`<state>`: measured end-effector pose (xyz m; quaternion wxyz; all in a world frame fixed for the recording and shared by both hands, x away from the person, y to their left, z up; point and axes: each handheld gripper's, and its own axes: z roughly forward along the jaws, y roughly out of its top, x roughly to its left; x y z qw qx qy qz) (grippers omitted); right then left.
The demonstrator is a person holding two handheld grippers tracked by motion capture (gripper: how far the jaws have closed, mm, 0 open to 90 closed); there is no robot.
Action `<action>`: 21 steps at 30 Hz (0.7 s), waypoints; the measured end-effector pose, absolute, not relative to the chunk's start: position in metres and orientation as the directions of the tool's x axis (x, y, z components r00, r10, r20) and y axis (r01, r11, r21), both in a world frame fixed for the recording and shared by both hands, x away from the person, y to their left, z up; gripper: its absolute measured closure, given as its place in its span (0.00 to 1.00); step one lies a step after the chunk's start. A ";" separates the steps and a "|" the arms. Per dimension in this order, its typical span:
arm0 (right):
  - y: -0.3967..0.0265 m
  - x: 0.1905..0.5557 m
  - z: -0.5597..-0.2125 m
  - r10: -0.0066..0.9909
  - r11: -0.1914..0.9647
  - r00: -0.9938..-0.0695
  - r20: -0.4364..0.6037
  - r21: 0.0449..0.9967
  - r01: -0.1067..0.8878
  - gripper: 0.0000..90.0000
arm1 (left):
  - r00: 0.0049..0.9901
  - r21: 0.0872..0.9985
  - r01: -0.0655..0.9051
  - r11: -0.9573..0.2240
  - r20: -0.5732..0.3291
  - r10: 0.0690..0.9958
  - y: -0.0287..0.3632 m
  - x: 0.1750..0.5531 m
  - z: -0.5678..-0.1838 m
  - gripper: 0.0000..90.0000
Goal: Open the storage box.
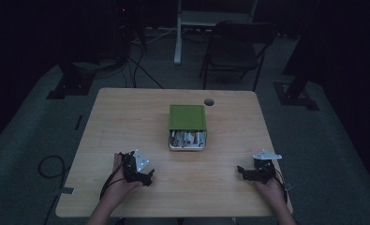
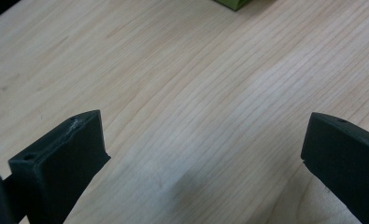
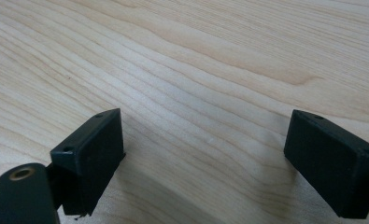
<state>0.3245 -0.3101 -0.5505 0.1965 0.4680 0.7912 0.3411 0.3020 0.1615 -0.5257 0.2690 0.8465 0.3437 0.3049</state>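
Two grippers, left (image 1: 147, 176) and right (image 1: 243, 171), are held with blocky black fingers (image 2: 65, 154) spread wide over the grained wooden counter (image 1: 126, 122), well apart from a square green-lidded box (image 1: 187, 126).

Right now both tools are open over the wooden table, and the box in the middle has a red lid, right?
Not quite: the box's lid is green, as the high view shows. The rest holds: the left tool and right tool are open over the wooden table.
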 end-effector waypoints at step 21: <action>-0.310 0.325 -0.551 0.875 0.330 -0.485 0.008 0.724 0.606 0.13 | 0.642 0.610 0.302 -0.733 0.437 0.629 0.122 0.300 -0.523 0.04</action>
